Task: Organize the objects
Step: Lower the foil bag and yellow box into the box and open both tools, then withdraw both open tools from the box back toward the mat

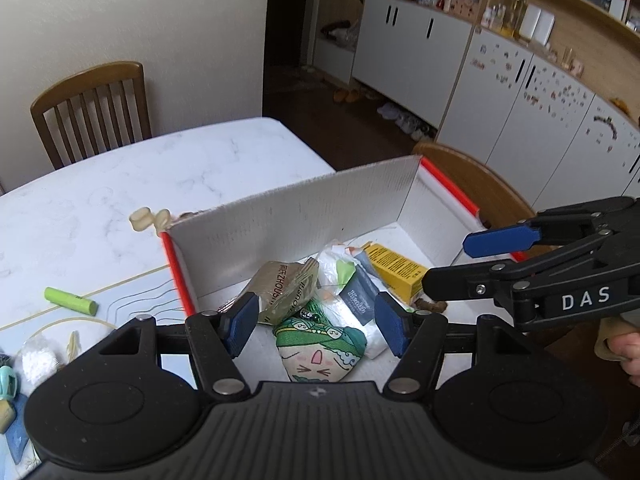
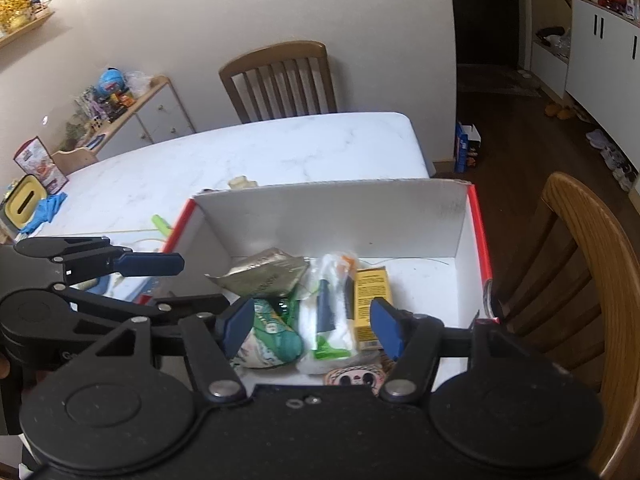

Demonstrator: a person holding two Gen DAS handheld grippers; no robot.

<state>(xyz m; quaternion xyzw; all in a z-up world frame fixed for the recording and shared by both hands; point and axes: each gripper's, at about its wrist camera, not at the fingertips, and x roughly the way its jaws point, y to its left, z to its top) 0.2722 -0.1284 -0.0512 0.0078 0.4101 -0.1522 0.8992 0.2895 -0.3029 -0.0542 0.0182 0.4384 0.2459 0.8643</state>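
White marble spreads across the counter [image 1: 120,176], with a wooden chair [image 1: 92,108] pushed in at its far side and cabinets lining the room beyond. At the counter's near corner sits an open white box [image 1: 304,216] with red edges, placed within easy reach of both hands — it looks like the collecting point for the loose things.

Inside it lie a crumpled foil packet [image 1: 282,290], a yellow carton [image 1: 394,266], a white plastic-wrapped pack [image 1: 352,296] and a green cartoon-face pouch [image 1: 320,346], piled loosely against one another.

Both grippers hang above the box with nothing between their pads. The left gripper [image 1: 316,326] has its jaws spread wide over the pouch, and the right gripper [image 2: 312,330] is likewise parted over the plastic pack and carton — probably an item has just gone in, or one is being chosen to be straightened.

Outside the box, on the counter's left part, a green cylinder [image 1: 70,301], two small cream pieces [image 1: 150,219] by the box corner and a cluster of small items [image 1: 24,364] remain unsorted, so the job seems partly done.
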